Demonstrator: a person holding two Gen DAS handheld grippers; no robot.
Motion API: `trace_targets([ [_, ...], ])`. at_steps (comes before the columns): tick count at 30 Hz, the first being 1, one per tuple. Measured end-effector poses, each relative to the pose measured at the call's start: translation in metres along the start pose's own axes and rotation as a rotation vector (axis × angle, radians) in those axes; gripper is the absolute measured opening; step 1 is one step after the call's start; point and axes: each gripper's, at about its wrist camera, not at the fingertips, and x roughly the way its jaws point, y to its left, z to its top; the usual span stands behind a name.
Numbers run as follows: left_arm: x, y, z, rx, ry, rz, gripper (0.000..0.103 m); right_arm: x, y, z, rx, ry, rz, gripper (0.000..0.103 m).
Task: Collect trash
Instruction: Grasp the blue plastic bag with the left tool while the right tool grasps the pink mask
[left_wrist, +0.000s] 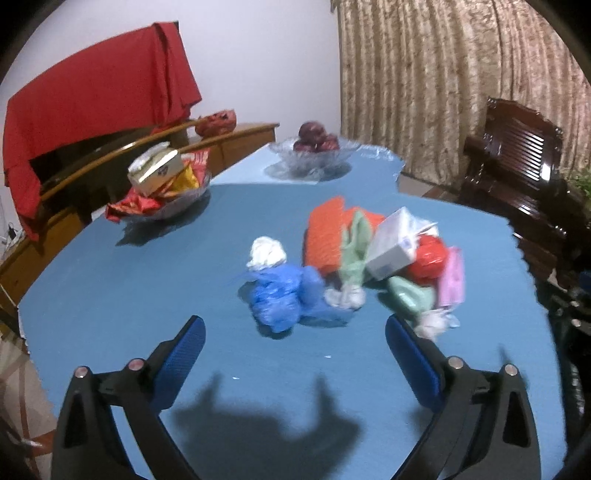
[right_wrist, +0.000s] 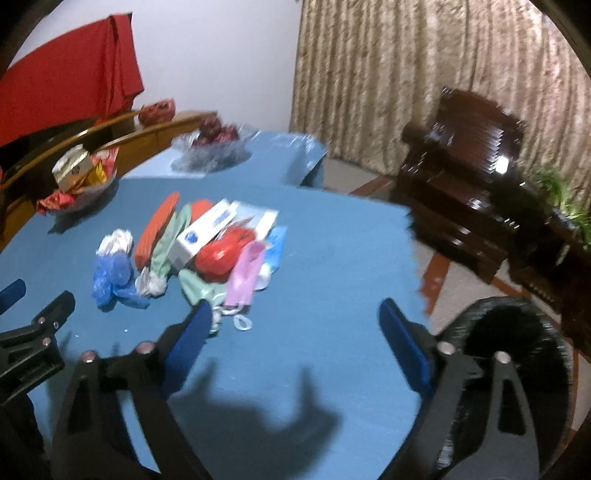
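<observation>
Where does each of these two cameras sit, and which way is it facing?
Left wrist: on the left gripper, looking down along its open blue fingers at the trash pile on the blue table.
Right wrist: on the right gripper, angled down over the table's right edge; its open fingers show, with the left gripper beside it and a black bin.
Shared: the pile, snack bowl, fruit bowl, curtain, dark wooden chair.

A heap of crumpled trash (left_wrist: 373, 266) is spread near the middle of the blue-covered table (left_wrist: 110, 295). A glass bowl of snack packets (left_wrist: 162, 192) is set by the table's left edge, and a glass bowl of dark red fruit (left_wrist: 314, 151) at its far edge. A dark wooden armchair (right_wrist: 465, 173) is placed beyond the right edge.
</observation>
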Motion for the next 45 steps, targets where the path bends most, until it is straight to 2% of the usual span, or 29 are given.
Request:
trace_targets([
  [5, 0.033, 0.009, -0.006, 0.03, 0.034, 0.0, 0.095, 0.045, 0.028, -0.006, -0.011, 0.078, 0.028, 0.079],
  [9, 0.049, 0.011, -0.007, 0.055, 0.038, 0.006, 0.095, 0.065, 0.035, -0.009, -0.021, 0.096, 0.023, 0.078],
  [17, 0.083, 0.016, 0.006, 0.031, 0.057, -0.005, 0.082, 0.089, 0.024, 0.002, -0.007, 0.093, -0.014, 0.078],
  [20, 0.096, 0.015, 0.011, 0.037, 0.068, -0.01, 0.072, 0.095, 0.022, 0.003, -0.006, 0.093, -0.015, 0.078],
  [22, 0.108, 0.017, 0.011, 0.028, 0.093, -0.038, 0.061, 0.098, 0.021, 0.003, -0.01, 0.096, -0.011, 0.078],
  [24, 0.116, 0.02, 0.01, 0.018, 0.121, -0.073, 0.037, 0.1, 0.022, 0.004, -0.018, 0.095, -0.008, 0.078],
  [25, 0.12, 0.021, 0.009, 0.011, 0.134, -0.092, 0.029, 0.1, 0.022, 0.005, -0.019, 0.092, -0.006, 0.077],
  [28, 0.118, 0.021, 0.005, 0.009, 0.115, -0.101, 0.017, 0.103, 0.019, 0.007, -0.018, 0.09, 0.004, 0.069],
  [31, 0.111, 0.023, 0.003, 0.003, 0.097, -0.1, 0.01, 0.11, 0.017, 0.008, -0.004, 0.11, 0.026, 0.059],
  [33, 0.104, 0.023, 0.003, -0.003, 0.082, -0.102, 0.009, 0.114, 0.017, 0.01, -0.003, 0.116, 0.034, 0.054],
  [39, 0.08, 0.011, 0.004, 0.025, 0.035, -0.122, 0.007, 0.129, 0.02, 0.011, -0.006, 0.162, 0.102, 0.028],
  [41, 0.072, 0.005, 0.003, 0.037, 0.023, -0.13, 0.007, 0.131, 0.022, 0.01, -0.012, 0.177, 0.14, 0.006],
  [45, 0.053, -0.006, 0.003, 0.057, -0.003, -0.158, 0.007, 0.118, 0.018, 0.011, 0.001, 0.156, 0.172, 0.002],
])
